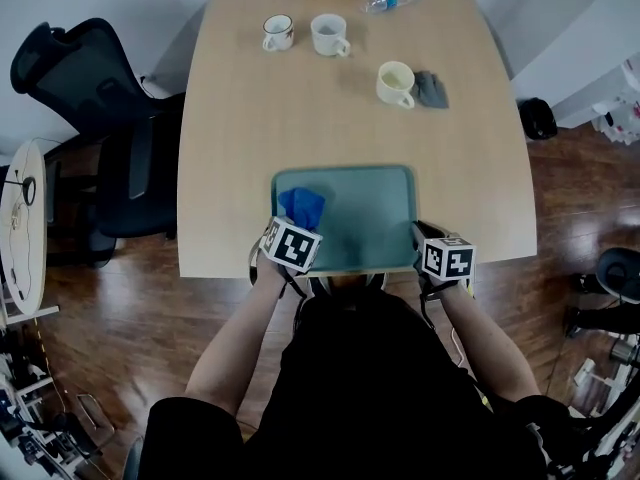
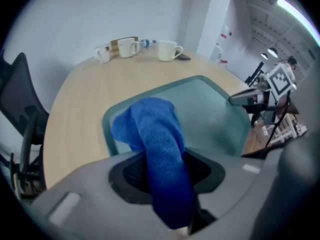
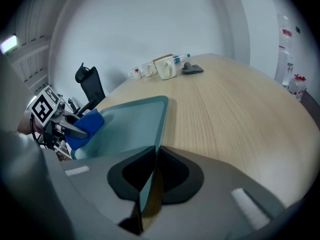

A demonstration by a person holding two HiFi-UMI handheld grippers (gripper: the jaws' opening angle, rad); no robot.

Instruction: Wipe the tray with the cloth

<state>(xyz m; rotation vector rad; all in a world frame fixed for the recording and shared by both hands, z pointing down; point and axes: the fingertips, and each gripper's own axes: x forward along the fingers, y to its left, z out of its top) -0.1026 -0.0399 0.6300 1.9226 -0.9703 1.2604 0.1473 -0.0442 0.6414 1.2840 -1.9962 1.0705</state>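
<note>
A teal tray (image 1: 370, 208) lies at the near edge of the wooden table. My left gripper (image 1: 290, 230) is shut on a blue cloth (image 1: 301, 206), which rests on the tray's near left corner. In the left gripper view the cloth (image 2: 155, 134) bulges out between the jaws over the tray (image 2: 210, 114). My right gripper (image 1: 428, 243) is shut on the tray's near right rim; in the right gripper view the tray rim (image 3: 161, 129) runs straight into the closed jaws. The cloth (image 3: 85, 126) and the left gripper (image 3: 75, 129) show at that view's left.
Three mugs (image 1: 278, 32) (image 1: 329, 34) (image 1: 396, 82) stand on the far half of the table (image 1: 300, 118), with a grey cloth (image 1: 432, 88) and a plastic bottle (image 1: 390, 0). A black office chair (image 1: 90, 128) stands left of the table.
</note>
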